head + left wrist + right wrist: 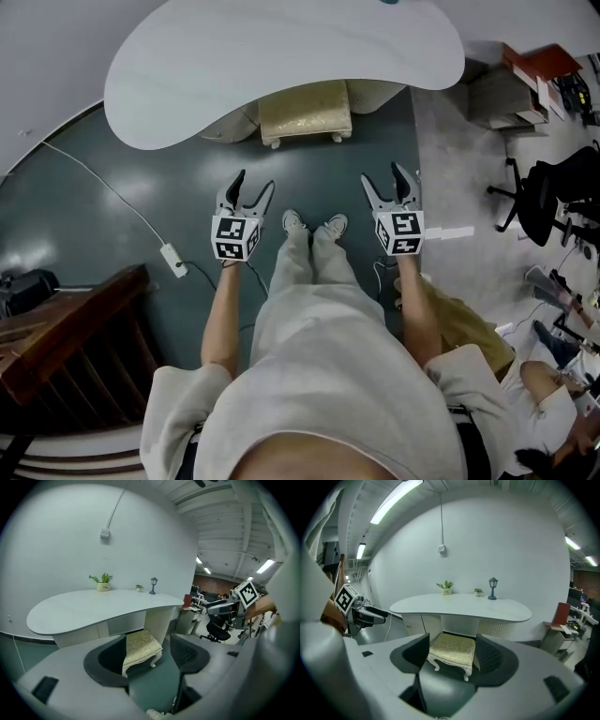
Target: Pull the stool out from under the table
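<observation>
A small stool (pixel 305 111) with a gold patterned cushion and white carved legs stands half under the curved white table (pixel 187 66). Its front edge sticks out toward me. My left gripper (pixel 251 189) and right gripper (pixel 392 183) are both open and empty, held in the air well short of the stool, one on each side of my feet. The left gripper view frames the stool (pixel 140 648) between its jaws, and the right gripper view shows the stool (pixel 452 651) the same way. The table (pixel 459 605) carries small plants and a lamp ornament.
A dark wooden piece of furniture (pixel 66 347) stands at my left. A white cable with a power block (pixel 172 259) lies on the green floor. Black office chairs (pixel 548 197) and a cabinet (pixel 506 94) stand at the right. A seated person (pixel 553 394) is at the lower right.
</observation>
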Demonstrator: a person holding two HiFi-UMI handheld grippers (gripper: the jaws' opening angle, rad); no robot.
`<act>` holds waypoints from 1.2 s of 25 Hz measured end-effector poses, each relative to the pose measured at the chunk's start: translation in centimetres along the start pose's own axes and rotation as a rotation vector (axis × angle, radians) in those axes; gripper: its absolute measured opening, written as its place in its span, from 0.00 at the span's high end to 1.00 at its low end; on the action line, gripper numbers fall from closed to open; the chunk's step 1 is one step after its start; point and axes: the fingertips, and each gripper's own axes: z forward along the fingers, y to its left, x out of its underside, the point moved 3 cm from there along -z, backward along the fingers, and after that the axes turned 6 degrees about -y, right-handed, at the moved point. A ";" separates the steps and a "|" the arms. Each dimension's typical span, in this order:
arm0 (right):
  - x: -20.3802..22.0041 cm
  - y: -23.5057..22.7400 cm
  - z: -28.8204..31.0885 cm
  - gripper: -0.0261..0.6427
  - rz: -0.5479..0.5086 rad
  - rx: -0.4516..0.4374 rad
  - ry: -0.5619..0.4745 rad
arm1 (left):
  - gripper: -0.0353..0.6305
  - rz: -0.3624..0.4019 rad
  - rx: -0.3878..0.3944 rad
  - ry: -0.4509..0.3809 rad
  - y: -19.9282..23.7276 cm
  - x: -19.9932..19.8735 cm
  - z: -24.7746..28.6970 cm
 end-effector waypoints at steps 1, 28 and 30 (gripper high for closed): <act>0.2 0.3 0.9 0.53 -0.001 0.001 0.009 | 0.54 -0.003 0.001 0.007 0.9 0.6 0.4; 21.2 -4.2 20.5 0.49 -0.012 -0.053 0.132 | 0.53 -0.019 -0.065 0.125 11.4 20.8 16.7; 23.3 -4.5 21.6 0.49 -0.017 -0.064 0.136 | 0.53 -0.019 -0.069 0.132 11.6 22.8 17.8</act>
